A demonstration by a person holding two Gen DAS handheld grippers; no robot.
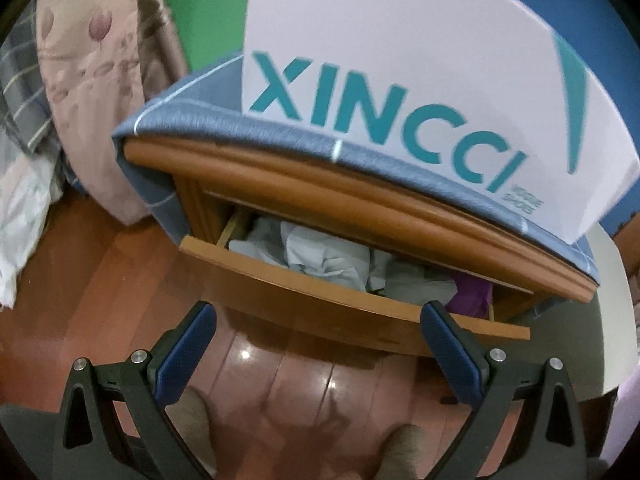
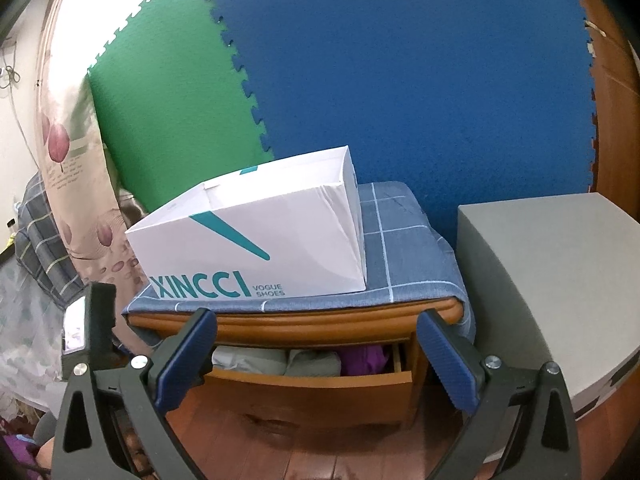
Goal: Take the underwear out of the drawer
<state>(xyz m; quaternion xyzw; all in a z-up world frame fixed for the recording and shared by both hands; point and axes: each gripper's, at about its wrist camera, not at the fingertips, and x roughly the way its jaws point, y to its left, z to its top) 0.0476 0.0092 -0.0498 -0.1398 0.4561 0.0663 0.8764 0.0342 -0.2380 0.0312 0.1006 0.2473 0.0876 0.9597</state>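
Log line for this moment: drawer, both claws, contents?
drawer: open | left claw: open, empty, in front of drawer | right claw: open, empty | contents: pale folded garments, purple garment | shoe box on nightstand

the open white cardboard shoe box (image 2: 256,248) on the blue checked cloth carries teal lettering "xincci" on its near long side, with smaller "vogue shoes" just right of it.

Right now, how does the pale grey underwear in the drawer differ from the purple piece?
The pale grey underwear fills the drawer's left and middle; the purple piece is tucked at the right end. The grey shows as several crumpled pieces, the purple as one small bunch. Both lie inside the open drawer, untouched by either claw.
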